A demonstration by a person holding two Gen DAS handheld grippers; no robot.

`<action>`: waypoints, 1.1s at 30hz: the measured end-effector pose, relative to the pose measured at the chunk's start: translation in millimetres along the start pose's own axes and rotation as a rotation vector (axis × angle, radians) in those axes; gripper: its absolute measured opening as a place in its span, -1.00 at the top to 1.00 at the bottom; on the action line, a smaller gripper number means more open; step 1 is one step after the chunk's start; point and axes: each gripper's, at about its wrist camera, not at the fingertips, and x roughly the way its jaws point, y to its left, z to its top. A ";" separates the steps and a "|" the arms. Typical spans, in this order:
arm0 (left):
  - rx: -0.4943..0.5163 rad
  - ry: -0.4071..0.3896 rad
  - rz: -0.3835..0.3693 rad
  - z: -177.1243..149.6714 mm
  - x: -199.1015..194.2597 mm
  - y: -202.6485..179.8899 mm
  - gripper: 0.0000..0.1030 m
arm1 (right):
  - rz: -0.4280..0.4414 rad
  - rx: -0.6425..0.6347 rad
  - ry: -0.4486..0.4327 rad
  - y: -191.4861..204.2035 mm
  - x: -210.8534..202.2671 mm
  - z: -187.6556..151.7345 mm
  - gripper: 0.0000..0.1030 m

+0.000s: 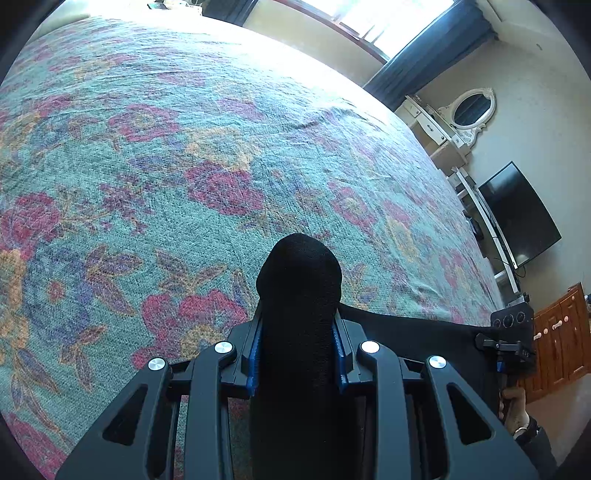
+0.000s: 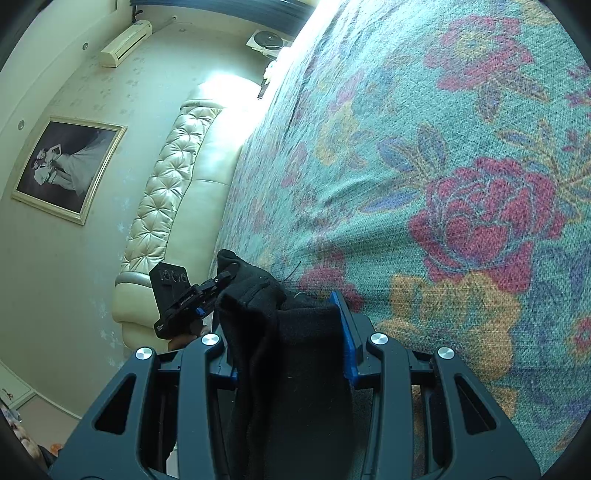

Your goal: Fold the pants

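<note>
Over bedspread (image 1: 147,166) | both tools clamp black pants (image 1: 299,295) | rest hidden

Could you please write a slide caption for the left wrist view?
Left gripper shut on bunched black pants above a floral bedspread, window beyond.

A: The pants (image 1: 299,295) are matt black knit cloth; the bedspread (image 1: 184,147) is a coarse woven floral

B: At nine o'clock the headboard (image 2: 162,192) looks like glossy tufted leather; the gripper (image 2: 291,314) is matt plastic with shiny metal bolts
</note>
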 end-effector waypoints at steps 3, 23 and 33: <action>-0.005 0.011 -0.005 0.7 2.5 2.4 0.40 | 0.003 0.003 -0.002 0.1 0.7 1.2 0.26; -0.019 0.020 -0.027 4.6 11.9 9.6 0.36 | 0.035 0.025 -0.017 -16.0 -13.4 -0.5 0.27; -0.025 0.020 -0.047 4.0 11.7 15.3 0.29 | 0.040 0.030 -0.019 -20.3 -16.0 -0.1 0.29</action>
